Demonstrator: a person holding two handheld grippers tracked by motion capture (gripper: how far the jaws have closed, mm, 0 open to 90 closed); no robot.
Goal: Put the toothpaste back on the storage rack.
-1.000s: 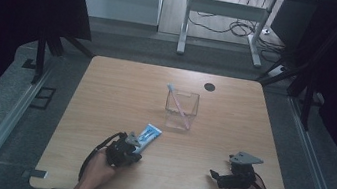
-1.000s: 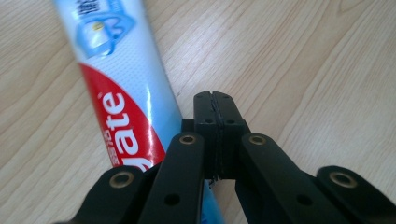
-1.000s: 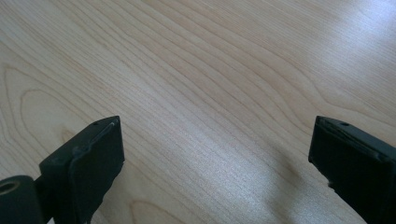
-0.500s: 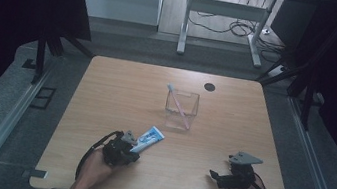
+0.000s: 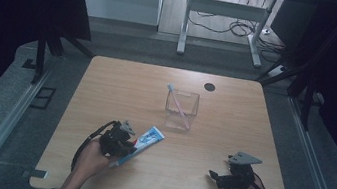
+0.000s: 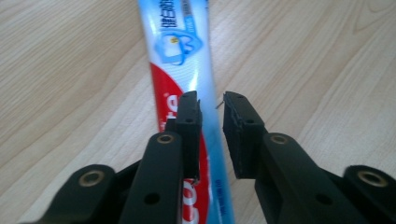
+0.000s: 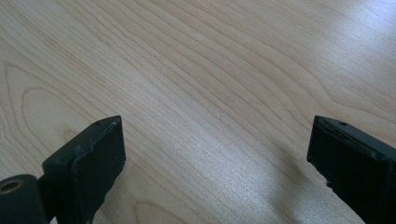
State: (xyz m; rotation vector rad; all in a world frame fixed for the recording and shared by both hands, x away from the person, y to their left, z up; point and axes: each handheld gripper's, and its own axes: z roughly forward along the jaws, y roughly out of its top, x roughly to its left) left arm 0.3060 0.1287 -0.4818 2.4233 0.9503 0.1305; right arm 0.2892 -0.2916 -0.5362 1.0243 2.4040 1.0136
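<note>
Toothpaste (image 6: 180, 51) is the thing in hand: a white, blue and red tube lying flat on the pale wooden tabletop (image 5: 107, 85), near its front edge. Take the clear square cup (image 5: 181, 107) at the middle of the tabletop as the landmark; the tube lies nearer the person than the cup and to its left, slanted so that its upper end points towards the cup, well apart from it.

In the left claw view, the left claw (image 6: 211, 107) hovers over the tube's red and blue stretch. Its jaws have just been opening and now stand a narrow gap apart, with the tube's blue edge showing between them. The pads do not seem to press the tube, though the left pad hides part of it, so a light touch there cannot be ruled out. In the high view the left claw (image 5: 124, 141) sits at the tube's (image 5: 142, 141) lower half, with the person's left hand (image 5: 91, 156) behind it.

The right claw (image 5: 217, 176) rests low over bare wood, nearer the person than the cup and to its right, well apart from it. In the right claw view its jaws stand wide open, nothing between them but wood grain.

Inside the cup a toothbrush (image 5: 176, 98) leans, its head poking above the rim at the far left corner. Just beyond the cup, to its right, a dark round hole (image 5: 209, 87) sits in the tabletop.
</note>
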